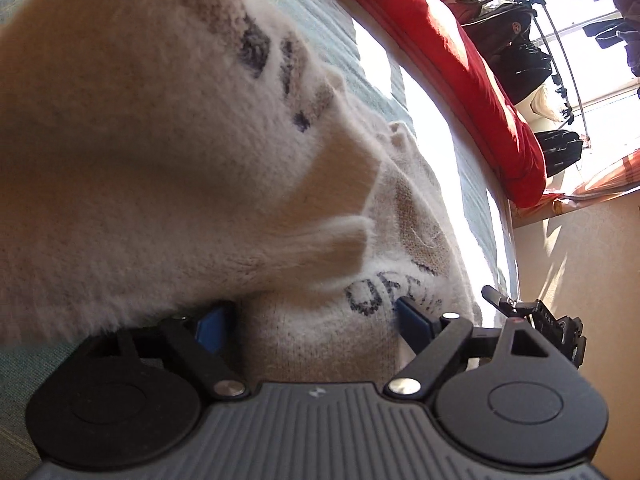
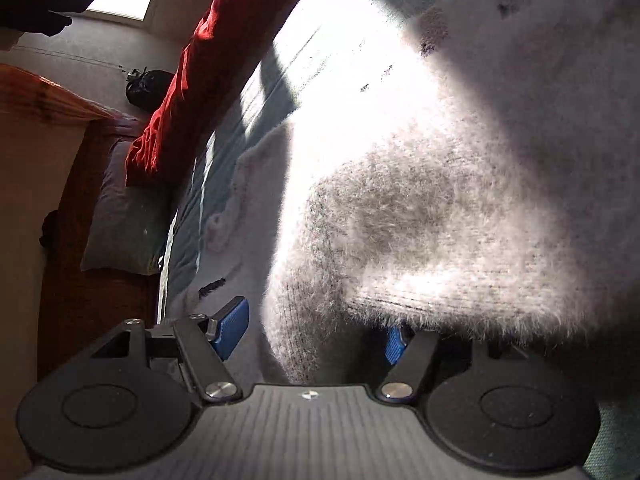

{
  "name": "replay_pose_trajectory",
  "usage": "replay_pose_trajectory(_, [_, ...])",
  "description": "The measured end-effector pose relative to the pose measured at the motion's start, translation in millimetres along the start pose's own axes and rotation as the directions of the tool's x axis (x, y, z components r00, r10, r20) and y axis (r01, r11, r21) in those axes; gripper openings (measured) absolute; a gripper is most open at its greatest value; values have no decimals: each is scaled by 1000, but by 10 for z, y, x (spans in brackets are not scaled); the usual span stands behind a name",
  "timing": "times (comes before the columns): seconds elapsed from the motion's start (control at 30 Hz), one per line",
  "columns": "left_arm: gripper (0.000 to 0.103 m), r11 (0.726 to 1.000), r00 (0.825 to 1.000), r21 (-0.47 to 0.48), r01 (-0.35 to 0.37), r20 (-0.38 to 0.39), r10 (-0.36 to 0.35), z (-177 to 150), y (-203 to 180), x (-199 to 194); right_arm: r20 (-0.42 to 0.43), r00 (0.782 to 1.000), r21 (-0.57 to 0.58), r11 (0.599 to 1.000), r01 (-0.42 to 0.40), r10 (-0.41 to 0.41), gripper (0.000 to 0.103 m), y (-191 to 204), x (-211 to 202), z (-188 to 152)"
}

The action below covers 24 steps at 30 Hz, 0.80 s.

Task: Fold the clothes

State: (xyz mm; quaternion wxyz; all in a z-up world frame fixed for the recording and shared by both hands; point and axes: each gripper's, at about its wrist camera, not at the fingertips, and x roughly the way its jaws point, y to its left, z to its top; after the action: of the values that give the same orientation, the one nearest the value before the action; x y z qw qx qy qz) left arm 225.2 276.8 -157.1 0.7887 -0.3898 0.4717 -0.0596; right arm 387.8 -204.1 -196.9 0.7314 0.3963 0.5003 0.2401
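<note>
- Left wrist view: left gripper (image 1: 312, 320) has its jaws spread wide, the fuzzy cream sweater (image 1: 152, 152) lying between and over them; the blue pads (image 1: 414, 318) seem not to press it.
- Right wrist view: right gripper (image 2: 312, 330) also stands parted, sweater (image 2: 440, 208) draped ahead, covering its right pad, on the teal bedcover (image 2: 224, 184).

sweater (image 1: 160, 160) cut off at frame edges, dark lettering (image 1: 372, 300) blurred, unreadable
</note>
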Motion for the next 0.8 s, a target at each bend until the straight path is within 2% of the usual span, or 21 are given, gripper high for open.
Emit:
replay_pose_trajectory(0.07, [86, 1000, 999, -2, -20, 33, 20, 16, 90, -70, 57, 997, -28, 998, 48, -46, 71, 14, -73, 10])
replay_pose_trajectory(0.13, [85, 998, 997, -54, -32, 70, 36, 65, 219, -110, 129, 988, -23, 995, 93, -90, 71, -38, -153, 20])
replay_pose_trajectory(0.17, [85, 996, 996, -84, -28, 83, 35, 92, 282, -114, 144, 986, 2, 996, 86, -85, 71, -93, -149, 47])
replay_pose_trajectory(0.23, [85, 993, 998, -115, 7, 70, 1, 159, 344, -28, 154, 986, 59, 997, 52, -60, 71, -211, -108, 113])
replay_pose_trajectory(0.33, [86, 992, 998, -123, -5, 58, 13, 278, 296, 115, 161, 987, 118, 993, 4, -23, 77, -331, -34, 209])
replay_pose_trajectory(0.47, [85, 995, 997, -97, -28, 68, 35, 378, 217, 114, 153, 988, 68, 998, 8, -19, 77, -194, 14, 331])
replay_pose_trajectory(0.6, [84, 998, 991, -20, -62, 115, 64, 264, 252, -48, 127, 990, 15, 998, 56, -57, 76, -142, -14, 323])
replay_pose_trajectory(0.67, [77, 996, 988, 11, -86, 127, 84, 230, 291, -93, 110, 991, -20, 996, 84, -81, 74, -127, -14, 313])
replay_pose_trajectory(0.73, [63, 996, 987, -30, -90, 131, 93, 265, 378, -106, 101, 990, -42, 994, 102, -98, 64, -133, 4, 330])
replay_pose_trajectory(0.77, [59, 993, 985, -36, -111, 130, 115, 281, 385, -98, 101, 989, -45, 993, 110, -105, 60, -132, 16, 353])
replay_pose_trajectory(0.8, [45, 990, 982, -41, -132, 128, 136, 297, 393, -90, 100, 988, -61, 990, 126, -120, 53, -107, 34, 372])
